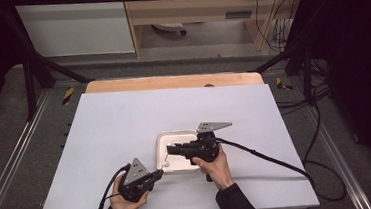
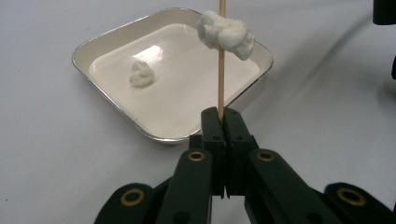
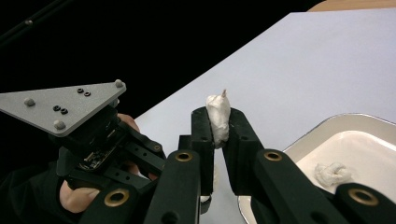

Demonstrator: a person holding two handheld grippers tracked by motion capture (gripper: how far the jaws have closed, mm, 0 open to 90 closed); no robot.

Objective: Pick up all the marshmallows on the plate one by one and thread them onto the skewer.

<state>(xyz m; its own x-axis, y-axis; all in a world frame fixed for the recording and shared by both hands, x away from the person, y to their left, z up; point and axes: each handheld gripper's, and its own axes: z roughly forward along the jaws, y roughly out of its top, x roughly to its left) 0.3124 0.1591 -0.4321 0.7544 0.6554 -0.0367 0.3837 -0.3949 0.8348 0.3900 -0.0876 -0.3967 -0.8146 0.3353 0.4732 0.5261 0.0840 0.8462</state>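
My left gripper [image 2: 223, 122] pinched a thin wooden skewer [image 2: 221, 70]; my right gripper [image 3: 218, 127] squeezed the lumpy white cotton wad [image 3: 218, 119] threaded near its tip, above the white tray [image 2: 109, 37] holding another wad [image 2: 140, 74].

The left gripper [image 1: 160, 172], in the person's left hand [image 1: 126, 203], has its jaws pressed together. The right gripper [image 1: 171, 149], held by the right hand [image 1: 217, 166], points left, jaws nearly closed.
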